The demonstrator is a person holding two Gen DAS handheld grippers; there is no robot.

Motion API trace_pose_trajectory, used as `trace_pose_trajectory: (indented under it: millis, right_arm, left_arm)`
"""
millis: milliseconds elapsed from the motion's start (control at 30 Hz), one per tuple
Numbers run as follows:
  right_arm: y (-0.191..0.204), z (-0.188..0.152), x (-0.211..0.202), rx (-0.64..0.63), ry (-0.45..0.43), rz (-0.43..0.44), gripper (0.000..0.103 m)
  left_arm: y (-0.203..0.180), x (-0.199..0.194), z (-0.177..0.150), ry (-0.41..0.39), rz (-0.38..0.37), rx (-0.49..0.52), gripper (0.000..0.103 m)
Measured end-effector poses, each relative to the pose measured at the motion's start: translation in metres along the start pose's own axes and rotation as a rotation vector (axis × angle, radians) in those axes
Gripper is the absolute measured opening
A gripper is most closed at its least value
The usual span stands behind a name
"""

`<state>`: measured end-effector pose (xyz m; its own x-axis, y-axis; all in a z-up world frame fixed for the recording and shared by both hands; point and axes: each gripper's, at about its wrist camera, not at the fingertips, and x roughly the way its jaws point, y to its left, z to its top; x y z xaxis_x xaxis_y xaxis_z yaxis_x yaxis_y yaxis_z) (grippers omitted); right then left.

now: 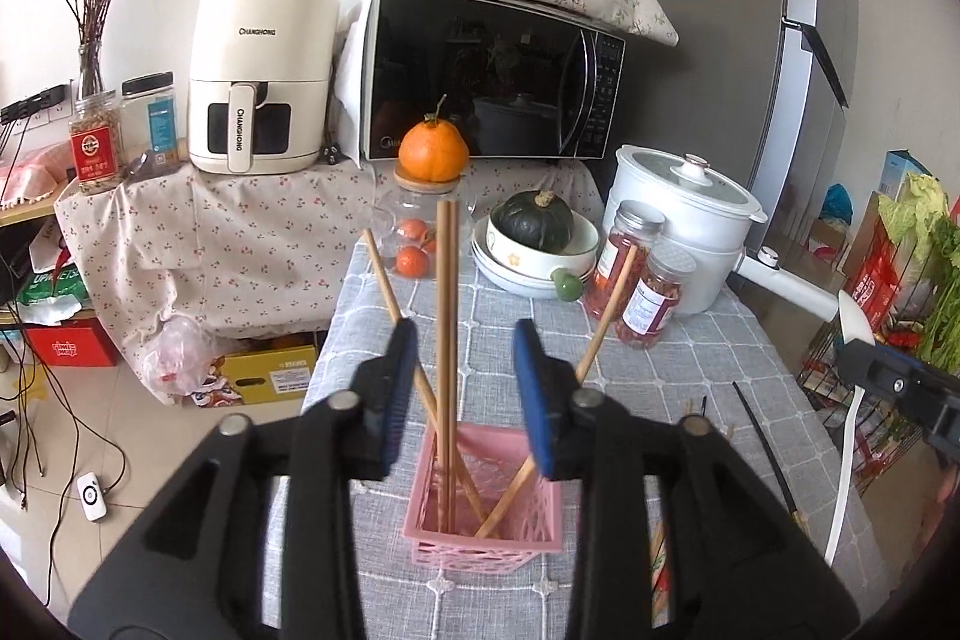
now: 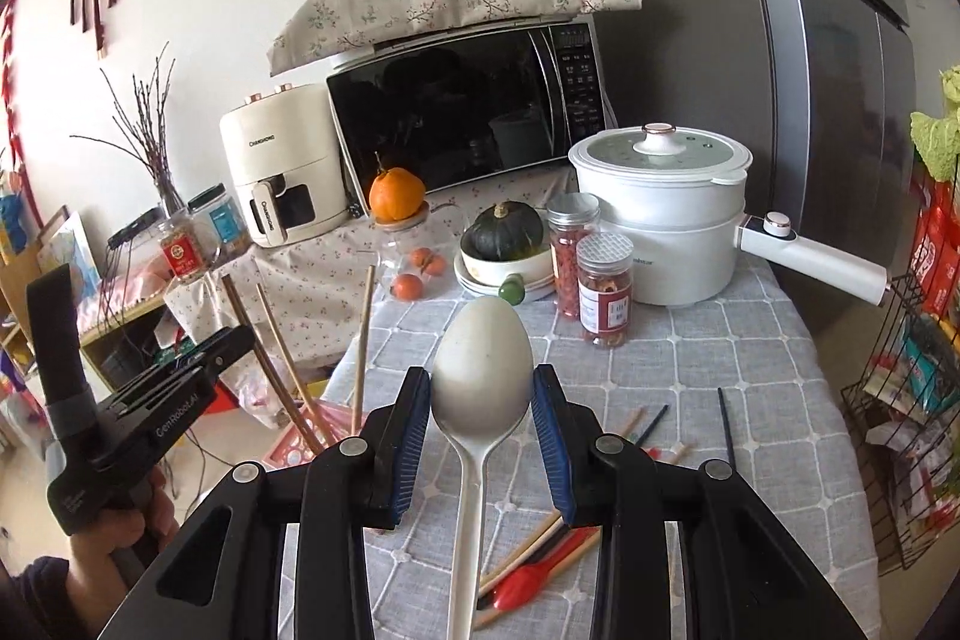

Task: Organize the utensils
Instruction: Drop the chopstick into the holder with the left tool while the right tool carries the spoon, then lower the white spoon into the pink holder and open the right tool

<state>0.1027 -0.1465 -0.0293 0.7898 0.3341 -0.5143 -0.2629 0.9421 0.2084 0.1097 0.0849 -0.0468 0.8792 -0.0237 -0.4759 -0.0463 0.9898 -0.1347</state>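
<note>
A pink slotted basket (image 1: 487, 538) stands on the grey checked tablecloth and holds several wooden chopsticks (image 1: 445, 334) that lean out of it. My left gripper (image 1: 465, 388) hangs open and empty just above the basket, its blue pads on either side of the chopsticks. My right gripper (image 2: 482, 421) is shut on the bowl of a white spoon (image 2: 482, 364), held above the table with the handle pointing back at the camera. The basket's rim (image 2: 336, 415) shows at the left of the right wrist view. The spoon also shows at the right edge of the left wrist view (image 1: 852, 322).
Loose chopsticks and a red spoon (image 2: 528, 583) lie on the cloth under the right gripper; a black chopstick (image 1: 765, 451) lies right of the basket. Behind stand two spice jars (image 1: 657, 298), a bowl with a squash (image 1: 537, 235), a white pot (image 1: 684, 208), a glass jar (image 1: 420, 226), a microwave (image 1: 480, 70).
</note>
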Motion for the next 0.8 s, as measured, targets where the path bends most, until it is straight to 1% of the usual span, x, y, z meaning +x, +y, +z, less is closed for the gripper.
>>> trace_pose_trajectory:
  millis: [33, 133, 233, 300, 367, 433, 533, 667, 800]
  right_arm:
    - [0.001, 0.000, 0.000, 0.003, -0.006, 0.000, 0.035]
    - [0.006, 0.002, -0.003, 0.000, -0.033, 0.003, 0.035]
    - [0.016, 0.004, -0.007, -0.010, -0.069, 0.009, 0.035]
    - [0.023, 0.006, -0.007, 0.005, -0.091, 0.018, 0.035]
    - [0.033, 0.011, 0.000, 0.022, -0.100, 0.032, 0.035]
    - [0.045, 0.017, 0.010, 0.035, -0.117, 0.033, 0.035]
    - [0.065, 0.018, 0.024, 0.044, -0.170, 0.041, 0.035]
    - [0.089, 0.007, 0.042, 0.032, -0.264, 0.025, 0.035]
    - [0.106, -0.008, 0.057, 0.026, -0.359, -0.030, 0.036]
  left_arm:
    - [0.002, -0.003, 0.001, 0.003, 0.000, -0.006, 0.046]
    - [0.010, -0.008, 0.005, 0.051, 0.003, -0.027, 0.049]
    - [0.024, -0.011, 0.004, 0.131, 0.019, -0.056, 0.056]
    - [0.035, -0.014, 0.002, 0.185, 0.028, -0.065, 0.060]
    - [0.043, -0.017, -0.002, 0.219, 0.042, -0.057, 0.069]
    - [0.051, -0.019, -0.006, 0.250, 0.054, -0.038, 0.073]
    - [0.064, -0.020, -0.015, 0.295, 0.071, -0.014, 0.074]
    - [0.080, -0.020, -0.024, 0.344, 0.066, -0.005, 0.074]
    - [0.092, -0.022, -0.029, 0.363, 0.064, 0.002, 0.074]
